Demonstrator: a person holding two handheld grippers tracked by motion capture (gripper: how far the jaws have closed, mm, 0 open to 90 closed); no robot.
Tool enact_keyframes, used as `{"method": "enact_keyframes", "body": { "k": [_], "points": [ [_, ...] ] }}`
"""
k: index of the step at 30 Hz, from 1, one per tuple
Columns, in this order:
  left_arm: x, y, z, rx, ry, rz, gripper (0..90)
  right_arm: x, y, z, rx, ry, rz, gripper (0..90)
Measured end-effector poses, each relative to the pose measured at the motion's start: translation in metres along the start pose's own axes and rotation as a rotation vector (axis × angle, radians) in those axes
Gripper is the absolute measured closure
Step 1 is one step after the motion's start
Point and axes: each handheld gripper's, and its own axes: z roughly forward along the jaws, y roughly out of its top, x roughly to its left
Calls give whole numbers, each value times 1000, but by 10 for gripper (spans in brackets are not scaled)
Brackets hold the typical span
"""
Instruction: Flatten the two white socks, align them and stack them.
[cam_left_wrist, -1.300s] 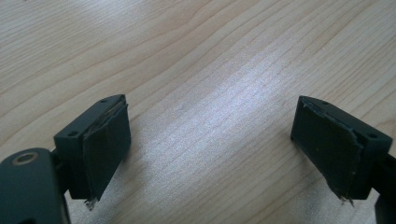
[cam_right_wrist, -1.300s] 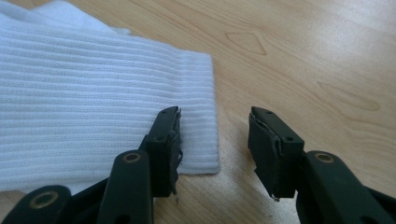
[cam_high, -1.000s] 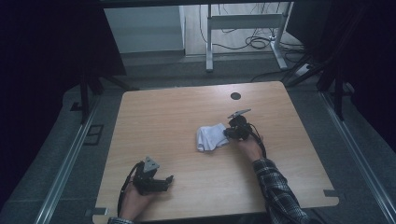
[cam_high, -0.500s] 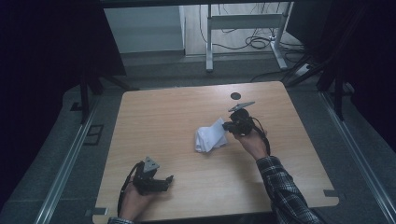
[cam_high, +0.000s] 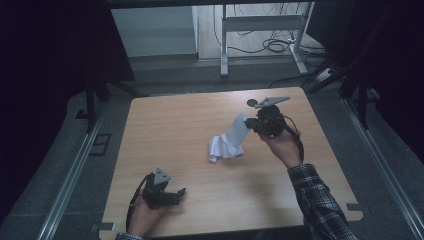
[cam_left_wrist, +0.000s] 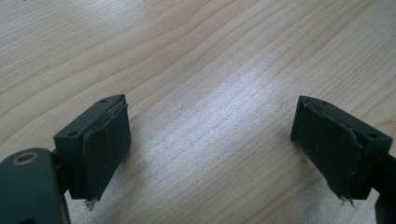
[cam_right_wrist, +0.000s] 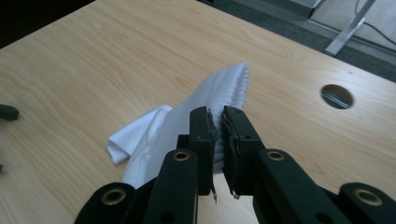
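The right gripper (cam_high: 255, 125) pinched a white cloth (cam_high: 227, 142) above the desk (cam_high: 175, 125); the left gripper (cam_high: 172, 192) rested near, jaws apart.

We find no text, label, brand, number or sign that can be read in any of the views.
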Motion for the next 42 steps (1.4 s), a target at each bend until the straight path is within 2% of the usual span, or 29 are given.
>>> {"method": "enact_keyframes", "body": {
  "k": [1,5,9,17,19,22,23,24,28,29,30,31,33,35,37,38,41,42],
  "points": [
    [0,0,0,0,0,0,120,0,0,0,0,0,0,812],
    [0,0,0,0,0,0,120,-11,-1,-18,-8,-34,12,811],
    [0,0,0,0,0,0,119,-29,-9,-34,-1,-78,38,810],
    [0,0,0,0,0,0,120,-54,-29,-46,17,-123,86,810],
    [0,0,0,0,0,0,120,-62,-40,-44,43,-147,94,809],
    [0,0,0,0,0,-2,120,-67,-49,-41,63,-157,100,807],
    [0,0,0,0,0,-4,120,-72,-60,-36,86,-168,111,806],
    [0,0,0,0,0,-4,120,-72,-60,-36,86,-168,111,806],
    [0,0,0,0,0,-4,119,-86,-86,-23,129,-181,147,793],
    [0,0,0,-1,0,-4,120,-93,-100,-16,154,-199,162,720],
    [0,0,0,-1,0,-4,119,-96,-107,-12,166,-221,170,670],
    [0,0,0,-1,0,-5,119,-96,-107,-12,166,-221,170,670],
    [0,0,0,-1,0,-3,120,-101,-116,-10,184,-253,185,640],
    [0,0,0,0,0,-3,119,-101,-119,-10,177,-242,195,636],
    [0,0,0,-1,0,-4,120,-92,-116,-9,162,-205,175,643],
    [0,0,0,-1,0,-5,120,-92,-116,-9,162,-205,175,643],
    [0,0,0,0,0,-5,119,-77,-111,-3,149,-141,156,673],
    [0,0,0,0,0,-4,119,-67,-107,3,143,-95,146,701]
  ]
}}
